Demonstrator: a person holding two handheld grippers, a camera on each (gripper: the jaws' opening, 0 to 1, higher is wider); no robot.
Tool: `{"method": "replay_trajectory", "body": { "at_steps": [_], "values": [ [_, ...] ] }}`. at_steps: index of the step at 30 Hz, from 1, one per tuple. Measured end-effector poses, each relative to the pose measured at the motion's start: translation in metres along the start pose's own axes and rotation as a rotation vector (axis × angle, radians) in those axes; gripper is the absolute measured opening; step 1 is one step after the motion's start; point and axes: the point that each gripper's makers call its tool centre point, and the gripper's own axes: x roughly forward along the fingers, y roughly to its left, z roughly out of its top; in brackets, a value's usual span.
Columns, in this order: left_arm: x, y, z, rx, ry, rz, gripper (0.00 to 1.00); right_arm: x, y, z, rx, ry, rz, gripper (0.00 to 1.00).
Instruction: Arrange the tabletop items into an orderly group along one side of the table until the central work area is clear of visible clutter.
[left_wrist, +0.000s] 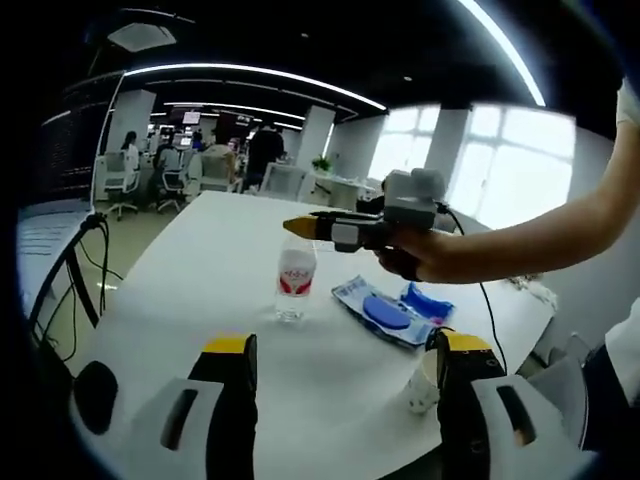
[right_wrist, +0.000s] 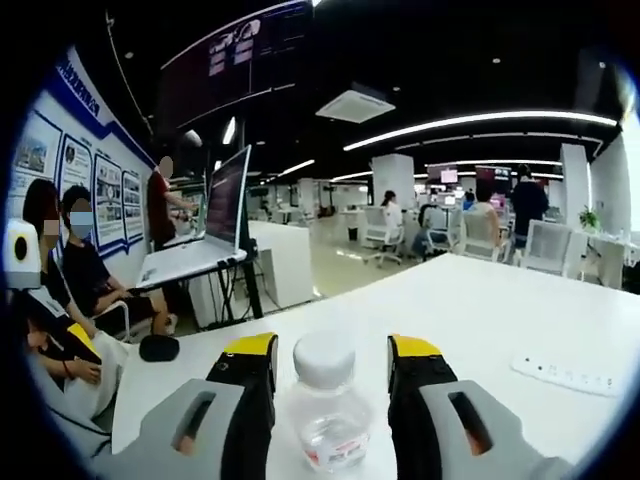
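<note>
On the white table (left_wrist: 200, 280) a bottle (left_wrist: 295, 280) stands upright between the right gripper (right_wrist: 330, 365)'s spread jaws, untouched, while the left gripper (left_wrist: 345, 350) hangs open nearer, beside a blue packet (left_wrist: 385, 312) and cup (left_wrist: 424, 385).

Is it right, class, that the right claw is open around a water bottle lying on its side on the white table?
Not quite. The water bottle stands upright on the white table, as the left gripper view shows. The rest holds: the right claw is open with the bottle between its jaws.
</note>
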Motion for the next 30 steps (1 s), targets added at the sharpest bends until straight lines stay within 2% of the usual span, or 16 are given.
{"method": "replay_trajectory", "body": {
  "at_steps": [7, 15, 19, 22, 30],
  "values": [
    [0.009, -0.003, 0.005, -0.003, -0.01, -0.027, 0.71, -0.016, -0.003, 0.017, 0.009, -0.029, 0.019, 0.52],
    [0.02, -0.012, 0.009, 0.034, 0.008, -0.088, 0.71, -0.048, -0.012, 0.034, 0.006, -0.055, 0.008, 0.53],
    [0.025, -0.02, 0.012, 0.062, 0.017, -0.125, 0.7, -0.066, -0.015, 0.034, 0.039, -0.049, -0.015, 0.53],
    [0.032, -0.024, 0.013, 0.076, 0.028, -0.154, 0.7, -0.081, -0.018, 0.033, 0.031, -0.048, -0.041, 0.52],
    [0.049, -0.037, 0.018, 0.111, 0.048, -0.215, 0.69, -0.117, -0.038, 0.024, 0.069, -0.052, -0.129, 0.52]
  ]
}}
